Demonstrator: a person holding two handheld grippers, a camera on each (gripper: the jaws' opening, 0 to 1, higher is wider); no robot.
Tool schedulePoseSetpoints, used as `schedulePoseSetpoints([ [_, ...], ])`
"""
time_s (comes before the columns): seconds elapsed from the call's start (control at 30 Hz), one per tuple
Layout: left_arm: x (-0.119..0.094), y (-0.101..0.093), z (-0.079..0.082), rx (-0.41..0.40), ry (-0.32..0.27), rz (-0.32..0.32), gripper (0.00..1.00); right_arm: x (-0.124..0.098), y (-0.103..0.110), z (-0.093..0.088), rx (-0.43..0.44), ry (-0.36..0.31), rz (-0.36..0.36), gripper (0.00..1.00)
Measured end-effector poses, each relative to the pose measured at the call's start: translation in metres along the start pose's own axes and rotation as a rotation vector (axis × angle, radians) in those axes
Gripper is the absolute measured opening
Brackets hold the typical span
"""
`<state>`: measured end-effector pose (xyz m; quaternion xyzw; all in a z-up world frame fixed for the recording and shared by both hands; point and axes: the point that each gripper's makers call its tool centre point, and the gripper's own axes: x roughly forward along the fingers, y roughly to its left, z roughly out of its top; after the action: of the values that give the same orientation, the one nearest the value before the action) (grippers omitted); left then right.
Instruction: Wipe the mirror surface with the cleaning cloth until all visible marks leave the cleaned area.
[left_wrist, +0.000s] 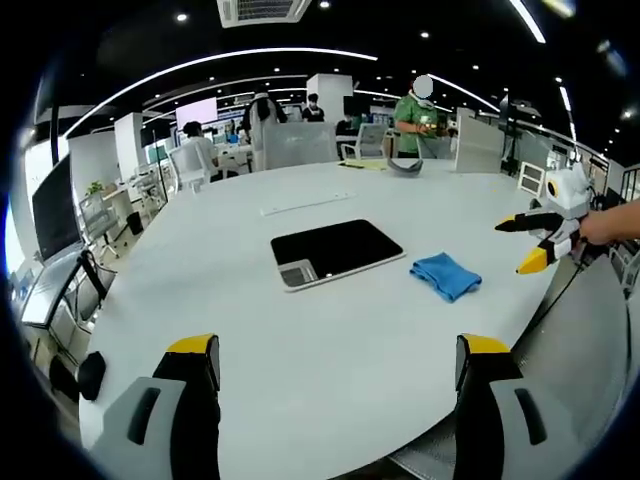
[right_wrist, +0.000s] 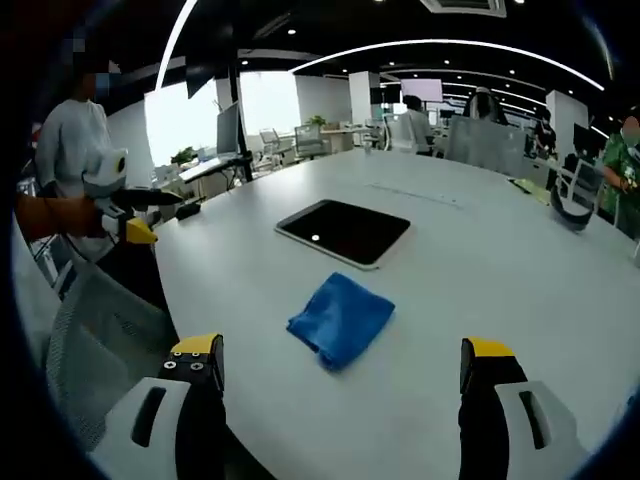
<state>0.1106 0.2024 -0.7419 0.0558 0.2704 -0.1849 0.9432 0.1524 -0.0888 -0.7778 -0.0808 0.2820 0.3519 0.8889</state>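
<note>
My right gripper (right_wrist: 340, 375) hangs with jaws spread wide and empty just short of the folded blue cleaning cloth (right_wrist: 340, 318), which lies on the white table (right_wrist: 500, 270) just beside the dark mirror (right_wrist: 345, 231). I judge the step is picking up the cloth: I should come down over its thick folded middle and pinch several layers (not one loose edge). My left gripper (left_wrist: 340, 368) is also wide open and empty, well back from the mirror (left_wrist: 335, 250). Marks on the glass are too small to make out.
</note>
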Motion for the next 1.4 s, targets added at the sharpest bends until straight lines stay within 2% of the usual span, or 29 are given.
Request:
schedulePoseSetpoints([
  [0.43, 0.0, 0.0, 0.001, 0.01, -0.002, 0.002, 0.99, -0.003, 0.003, 0.008, -0.009, -0.023, 0.004, 0.98],
  [0.73, -0.001, -0.003, 0.001, 0.014, 0.0, 0.001, 0.99, -0.007, 0.003, 0.002, -0.009, -0.017, 0.002, 0.98],
  [1.4, -0.002, -0.004, 0.002, 0.013, 0.003, 0.006, 0.98, -0.011, -0.002, 0.003, -0.008, -0.029, -0.001, 0.98],
])
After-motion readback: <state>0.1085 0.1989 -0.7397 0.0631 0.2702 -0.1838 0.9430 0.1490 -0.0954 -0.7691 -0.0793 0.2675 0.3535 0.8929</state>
